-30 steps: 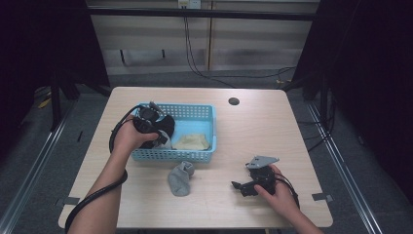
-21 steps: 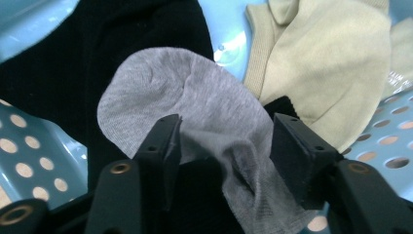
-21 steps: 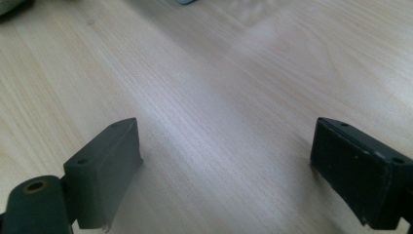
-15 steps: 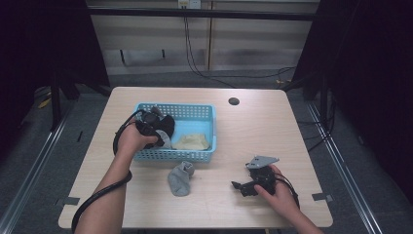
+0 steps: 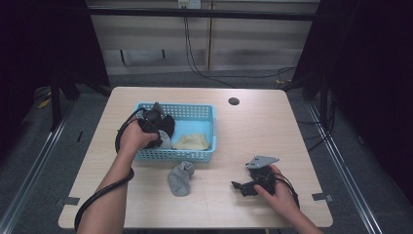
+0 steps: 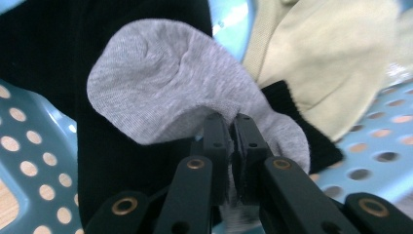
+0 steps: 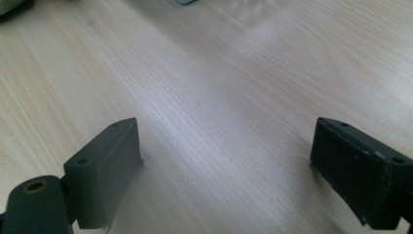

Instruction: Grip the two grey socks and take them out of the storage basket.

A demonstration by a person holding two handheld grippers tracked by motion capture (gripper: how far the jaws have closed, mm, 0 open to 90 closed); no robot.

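Where the two jaws of the left gripper point(image 6: 233, 146) meet, a light grey sock point(image 6: 185, 92) is pinched, its fabric caught at the tips and bunched above them. Behind and to the left of that sock, a black cloth point(image 6: 58, 58) is seen, and past the jaws to the right a pale yellow cloth point(image 6: 336, 53) is spread. All three are held within a blue basket point(image 5: 200, 155), whose perforated wall is seen on both sides of the jaws. From the high view, the left gripper point(image 5: 155, 124) is found over the basket's left part, gripped by the left hand point(image 5: 134, 139), with a black cable looped down along the forearm.

Just outside the basket's near wall, toward the person, a darker grey sock point(image 5: 180, 178) is laid on the wooden table point(image 5: 253, 126). Well to the right of it, the right gripper point(image 5: 246, 186) is rested low on the table in the right hand point(image 5: 275, 190), its grey plate on top. Its jaws are spread wide apart in the right gripper view point(image 7: 224, 165), with nothing but bare wood between them. A dark round hole point(image 5: 234, 101) is set in the tabletop beyond the basket's far right corner.
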